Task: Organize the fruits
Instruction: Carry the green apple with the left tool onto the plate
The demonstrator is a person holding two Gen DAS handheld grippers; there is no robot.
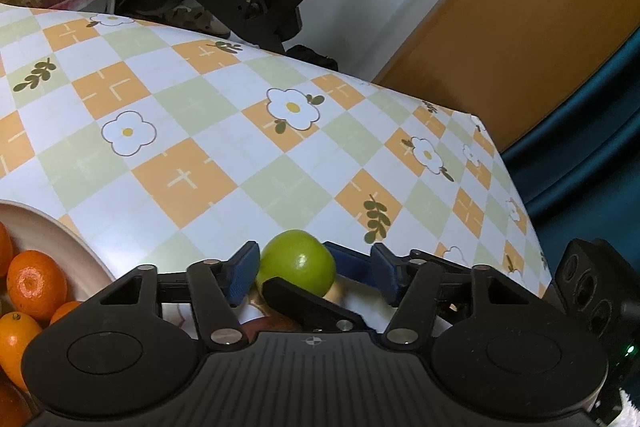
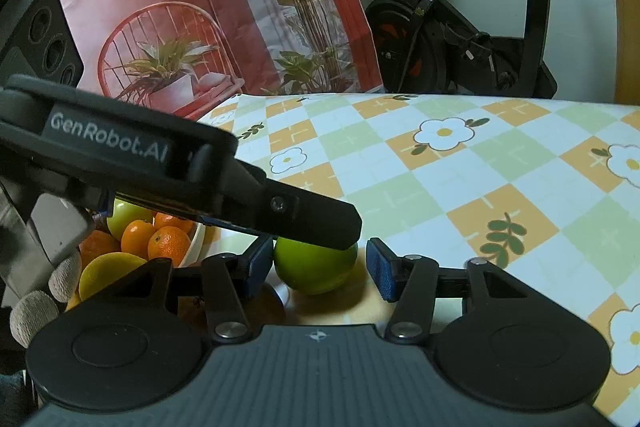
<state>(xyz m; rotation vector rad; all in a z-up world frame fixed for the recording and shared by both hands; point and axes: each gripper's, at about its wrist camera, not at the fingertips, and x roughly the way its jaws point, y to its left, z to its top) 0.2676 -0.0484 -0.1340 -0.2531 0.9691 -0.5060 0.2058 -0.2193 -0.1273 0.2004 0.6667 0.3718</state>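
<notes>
Green fruit (image 2: 316,269) sat between the blue pads of the right gripper (image 2: 318,259), low in the middle of the right wrist view. The pad at its 9 o'clock touched it, and the pad at its 3 o'clock stood just beside it, so the tongs were narrow. In the left wrist view one black finger of that gripper lay against the fruit at 6 o'clock and its blue pad lay against the fruit at 3 o'clock, so it seemed to hold the fruit.

The left gripper (image 1: 314,257) came in from 9 o'clock in the right wrist view, with one black finger lying across the top of the fruit. From its own camera, its pad at 9 o'clock touched the fruit. Its other pad stood apart at 3 o'clock, with the right gripper's pad between it and the fruit, so these tongs were not closed on it.

Whether the fruit rested on the checked cloth (image 2: 480,167) or hung just above it could not be told.

A bowl (image 2: 196,239) stood near the fruit at 9 o'clock, holding oranges (image 2: 168,245) and a yellow fruit (image 2: 108,273). A gloved hand (image 2: 40,299) showed at 8 o'clock, at the frame edge. An exercise bike (image 2: 460,47) stood beyond the table at 1 o'clock.
</notes>
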